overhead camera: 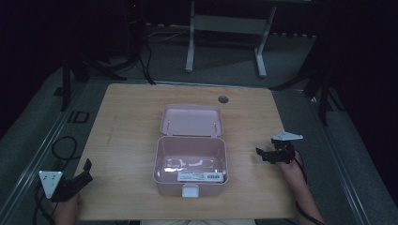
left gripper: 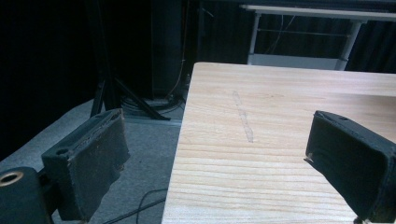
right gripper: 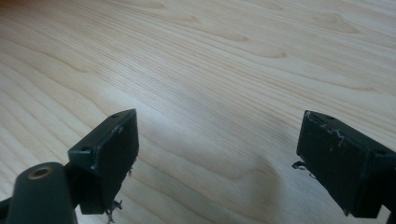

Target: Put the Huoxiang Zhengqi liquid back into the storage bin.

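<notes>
Pink box [overhead camera: 191, 161] sits mid-bench [overhead camera: 126, 140], lid open, nothing gripped. Left tool [overhead camera: 77, 180] and right tool [overhead camera: 272, 153] idle either side, jaws apart. Next move, likely: approach box squarely.

We see a wooden table [overhead camera: 126, 122] with a round hole [overhead camera: 223, 99] near its far edge. Beyond the table stands a white desk frame [overhead camera: 225, 28]. Left of the table, black stand legs [overhead camera: 75, 75] and cables [overhead camera: 145, 61] lie on grey carpet [overhead camera: 42, 117].
</notes>
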A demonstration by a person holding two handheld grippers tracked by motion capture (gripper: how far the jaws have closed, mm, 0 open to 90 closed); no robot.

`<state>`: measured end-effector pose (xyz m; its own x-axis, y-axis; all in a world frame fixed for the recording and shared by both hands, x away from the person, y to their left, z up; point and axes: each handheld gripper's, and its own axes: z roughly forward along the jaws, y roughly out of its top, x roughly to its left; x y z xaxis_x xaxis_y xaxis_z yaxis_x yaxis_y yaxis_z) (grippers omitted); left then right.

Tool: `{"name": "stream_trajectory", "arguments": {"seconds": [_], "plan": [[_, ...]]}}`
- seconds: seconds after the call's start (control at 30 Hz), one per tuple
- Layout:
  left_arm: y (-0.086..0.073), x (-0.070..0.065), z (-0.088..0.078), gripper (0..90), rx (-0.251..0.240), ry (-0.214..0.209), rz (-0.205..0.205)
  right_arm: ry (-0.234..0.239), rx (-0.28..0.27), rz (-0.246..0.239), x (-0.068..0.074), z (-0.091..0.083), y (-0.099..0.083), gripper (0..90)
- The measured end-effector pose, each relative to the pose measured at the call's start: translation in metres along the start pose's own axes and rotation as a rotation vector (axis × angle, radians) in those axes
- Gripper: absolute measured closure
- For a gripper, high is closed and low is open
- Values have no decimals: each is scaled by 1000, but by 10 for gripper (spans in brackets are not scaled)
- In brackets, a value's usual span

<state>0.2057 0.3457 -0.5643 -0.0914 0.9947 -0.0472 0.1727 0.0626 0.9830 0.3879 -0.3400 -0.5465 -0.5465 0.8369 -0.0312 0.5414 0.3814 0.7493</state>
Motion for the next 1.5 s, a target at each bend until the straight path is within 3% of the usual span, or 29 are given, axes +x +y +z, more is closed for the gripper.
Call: {"name": "stream_trajectory", "arguments": {"seconds": [0.4, 0.63, 0.77, 0.93, 1.1, 1.13, 1.2, 1.5], "plan": [[0, 0, 0, 58, -3, 0, -3, -18, -51, 56, -4, -13, -8, 126], [0, 0, 0, 58, -2, -1, -2, -37, -52, 75, -5, -18, -15, 126], [0, 0, 0, 58, -2, -1, 0, -26, -76, 115, -8, -19, -20, 126], [0, 0, -1, 58, -5, -1, 0, -67, -99, 166, -12, -20, -25, 126], [0, 1, -1, 58, -6, 0, -5, -26, -128, 213, -16, -23, -27, 127], [0, 1, -1, 58, -7, 0, -6, -15, -147, 244, -18, -25, -28, 127], [0, 1, -1, 58, -9, 1, -10, -23, -150, 268, -20, -24, -30, 127], [0, 2, -2, 58, -15, 3, -25, -55, -133, 266, -18, -23, -29, 127]]}}
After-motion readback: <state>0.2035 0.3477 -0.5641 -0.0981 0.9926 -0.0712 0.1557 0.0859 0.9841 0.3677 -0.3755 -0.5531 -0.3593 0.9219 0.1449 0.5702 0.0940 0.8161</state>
